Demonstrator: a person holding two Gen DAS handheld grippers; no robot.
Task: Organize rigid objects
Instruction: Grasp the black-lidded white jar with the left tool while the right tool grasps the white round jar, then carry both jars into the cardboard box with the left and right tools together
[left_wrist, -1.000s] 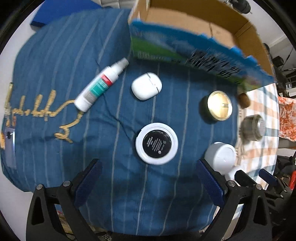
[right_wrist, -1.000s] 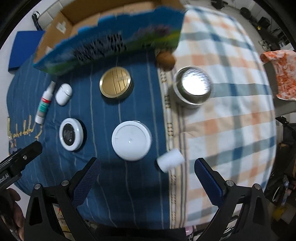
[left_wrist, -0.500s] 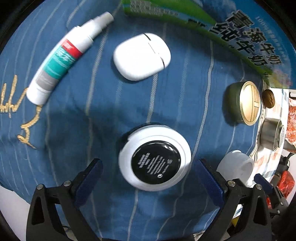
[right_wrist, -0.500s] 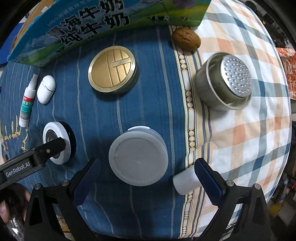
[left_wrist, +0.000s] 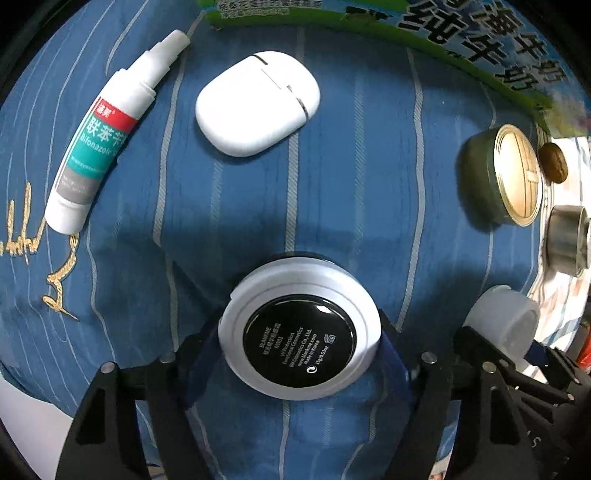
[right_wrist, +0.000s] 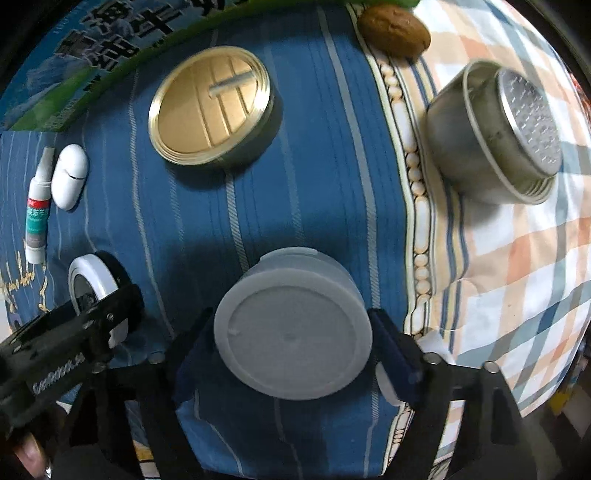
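A round white compact with a black label (left_wrist: 300, 339) lies on the blue striped cloth. My left gripper (left_wrist: 300, 350) is shut on it, a blue pad touching each side. The compact also shows in the right wrist view (right_wrist: 94, 282), partly behind the left gripper's black body. A round white jar with a flat lid (right_wrist: 293, 334) sits on the same cloth. My right gripper (right_wrist: 293, 343) is shut on it, pads against both sides. The jar shows at the right edge of the left wrist view (left_wrist: 500, 321).
A white spray tube (left_wrist: 101, 147), a white earbud case (left_wrist: 258, 103), a gold-lidded tin (right_wrist: 214, 110), a walnut (right_wrist: 395, 27) and a steel strainer cup (right_wrist: 495, 136) lie around. A milk carton box (left_wrist: 443, 33) stands at the back. A small white cylinder (right_wrist: 386, 382) hides behind my right pad.
Both grippers have come down and closed: the left onto the compact, the right onto the white jar. Both objects now look much larger and sit between the pads.
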